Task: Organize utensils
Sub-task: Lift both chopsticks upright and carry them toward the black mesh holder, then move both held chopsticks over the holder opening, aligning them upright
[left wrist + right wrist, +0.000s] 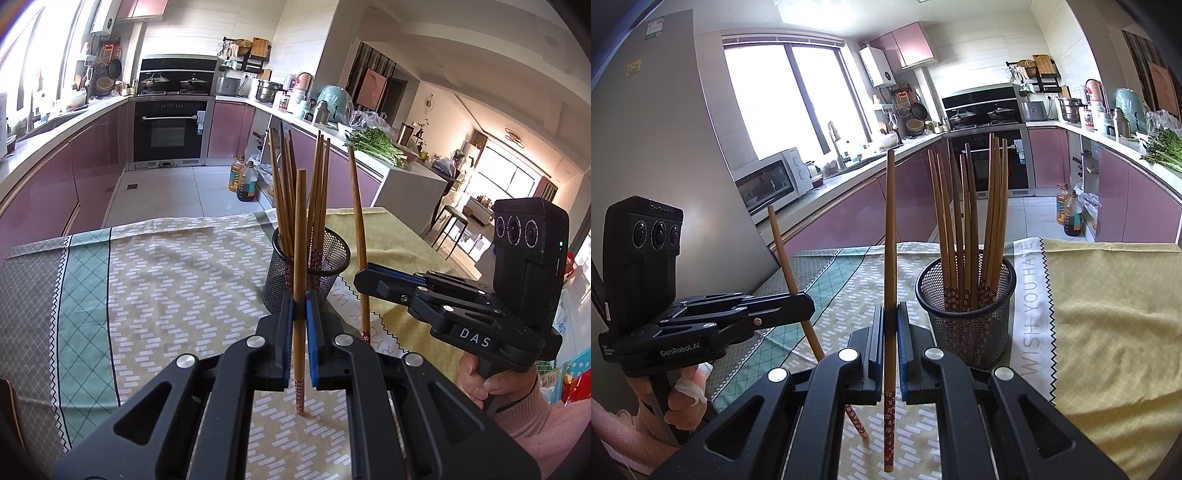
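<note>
Gripping one chopstick each: left gripper (300,314) is clamped on a brown wooden chopstick (300,236), held near upright, patterned red tip just touching or hovering at the tablecloth (177,266), contact cannot be told. Right gripper (891,325) is closed on a second chopstick (890,229), also near upright, red flower-print end pointing down toward the cloth

Both sticks are plain wood on the upper part, with a dark red band carrying small pale blossoms at the lower end

Black wire-mesh cup (967,317) is seen just beyond both grippers on the table, already loaded with a bundle of matching chopsticks (964,206), fanned out and leaning on the rim, patterned ends down. In the left view the cup (306,266) is partly hidden behind the held stick and the pads

Cloth is split in zones: green lattice strip, pale zigzag-brick print in the middle, yellow section (1108,302) on the far side, with a white band of lettering between

Each gripper is visible from the other's camera, held by a hand (480,380) in a pink sleeve. Kitchen behind: pink cabinets, built-in oven (170,129), microwave (772,181), oil bottles (243,179) on the floor, greens (373,144) on the counter

Nothing is seen blocking the cup's mouth except the sticks already standing in it
</note>
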The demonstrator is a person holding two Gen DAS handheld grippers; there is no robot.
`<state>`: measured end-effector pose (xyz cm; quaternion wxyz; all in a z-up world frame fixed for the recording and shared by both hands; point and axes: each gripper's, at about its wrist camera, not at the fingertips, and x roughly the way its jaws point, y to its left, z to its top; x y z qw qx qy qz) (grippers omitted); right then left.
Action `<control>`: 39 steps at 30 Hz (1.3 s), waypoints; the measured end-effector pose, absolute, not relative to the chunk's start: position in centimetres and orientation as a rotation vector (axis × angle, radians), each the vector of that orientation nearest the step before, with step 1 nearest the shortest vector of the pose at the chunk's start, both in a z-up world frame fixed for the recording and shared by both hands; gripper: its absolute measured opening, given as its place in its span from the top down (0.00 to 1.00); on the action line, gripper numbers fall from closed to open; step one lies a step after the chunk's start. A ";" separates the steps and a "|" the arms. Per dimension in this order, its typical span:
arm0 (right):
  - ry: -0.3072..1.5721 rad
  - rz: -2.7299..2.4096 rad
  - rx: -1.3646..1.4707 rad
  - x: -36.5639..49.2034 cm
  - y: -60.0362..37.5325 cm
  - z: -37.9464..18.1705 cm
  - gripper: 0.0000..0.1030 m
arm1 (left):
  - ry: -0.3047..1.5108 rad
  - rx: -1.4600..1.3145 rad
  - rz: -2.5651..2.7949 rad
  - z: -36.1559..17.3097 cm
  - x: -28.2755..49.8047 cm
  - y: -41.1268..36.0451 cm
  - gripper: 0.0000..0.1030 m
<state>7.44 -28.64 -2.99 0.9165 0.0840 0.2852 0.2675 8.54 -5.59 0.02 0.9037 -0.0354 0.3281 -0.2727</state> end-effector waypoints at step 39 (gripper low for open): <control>0.553 0.545 0.175 7.7 -28.6 -2.7 0.94 | 0.653 -0.045 -0.568 1.2 8.9 -6.3 0.93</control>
